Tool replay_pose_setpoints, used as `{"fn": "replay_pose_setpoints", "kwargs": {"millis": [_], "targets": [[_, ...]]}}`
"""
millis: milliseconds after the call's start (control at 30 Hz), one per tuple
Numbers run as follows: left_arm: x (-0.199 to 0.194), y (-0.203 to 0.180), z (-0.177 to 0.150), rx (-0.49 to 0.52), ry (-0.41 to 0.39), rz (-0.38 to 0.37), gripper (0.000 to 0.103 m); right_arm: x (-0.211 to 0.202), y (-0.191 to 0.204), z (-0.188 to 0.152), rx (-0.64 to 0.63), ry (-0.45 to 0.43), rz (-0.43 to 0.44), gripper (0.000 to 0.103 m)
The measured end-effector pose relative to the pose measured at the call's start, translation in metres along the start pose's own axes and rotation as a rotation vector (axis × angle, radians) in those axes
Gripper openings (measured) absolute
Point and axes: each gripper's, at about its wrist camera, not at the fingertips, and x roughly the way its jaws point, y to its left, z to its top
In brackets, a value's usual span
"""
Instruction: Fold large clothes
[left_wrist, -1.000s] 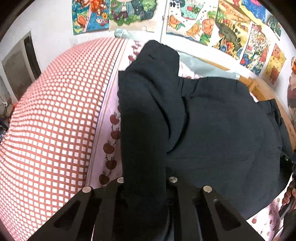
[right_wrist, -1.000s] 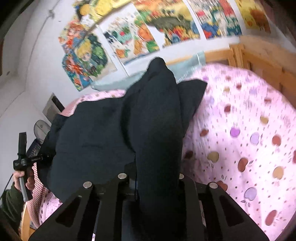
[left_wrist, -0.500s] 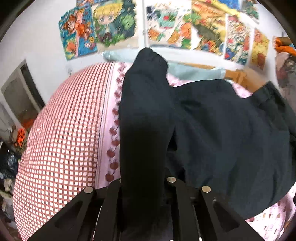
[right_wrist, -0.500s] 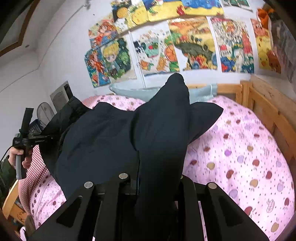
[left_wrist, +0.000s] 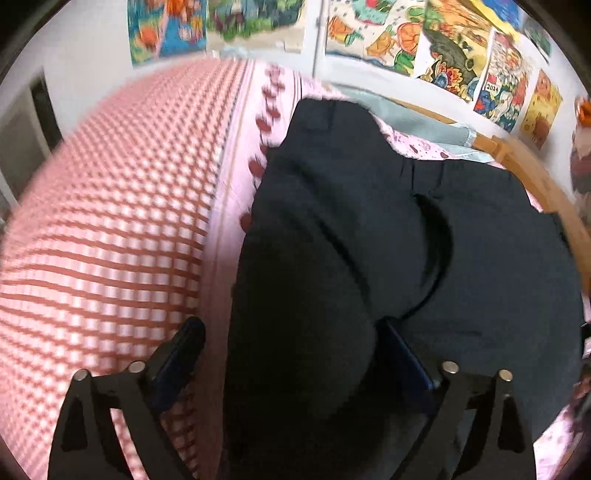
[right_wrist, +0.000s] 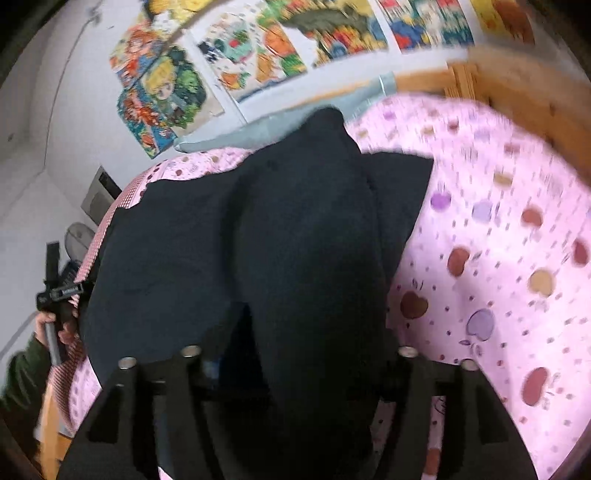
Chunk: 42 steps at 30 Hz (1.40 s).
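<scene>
My bed (right_wrist: 517, 236) carries everything here: one bed, with a pink fruit-print sheet (right_wrist: 487, 280) over most of it and one red-and-white checked cover (left_wrist: 110, 229) along its left side. A wooden rail (right_wrist: 517, 85) runs along the far right corner.

On it lies one large dark garment (left_wrist: 461, 258), spread across the middle of the bed from near the checked cover toward the right rail. I judge the fold to be about halfway: a broad layer lies down flat, yet a thick ridge of cloth is draped up over each of my claws, so the top layer is not laid and nothing is smoothed. Setting those two edges down on the far part of the garment and flattening them is what remains, as I read it.

I hold two claws. My left gripper (left_wrist: 291, 350) has its fingers spread wide with the dark cloth running between them, loose and not pinched. My right gripper (right_wrist: 295, 362) likewise stands parted, cloth heaped over the gap.

One pale blue pillow (right_wrist: 258, 133) sits at the head edge. Several cartoon posters (right_wrist: 236, 62) hang on the wall.
</scene>
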Motion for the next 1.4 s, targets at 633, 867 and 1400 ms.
{"fn": "replay_pose_setpoints", "kwargs": {"millis": [633, 867, 1400], "targets": [[-0.053, -0.010, -0.017, -0.094, -0.031, -0.228, 0.014, -0.012, 0.068, -0.004, -0.102, -0.069, 0.039, 0.022], [-0.115, -0.004, -0.034, -0.102, -0.070, -0.235, 0.013, -0.059, 0.114, -0.014, -0.246, -0.111, 0.020, 0.022], [-0.104, -0.008, -0.097, -0.127, -0.059, -0.002, 0.062, -0.068, 0.051, -0.054, -0.144, -0.021, -0.192, 0.063]]}}
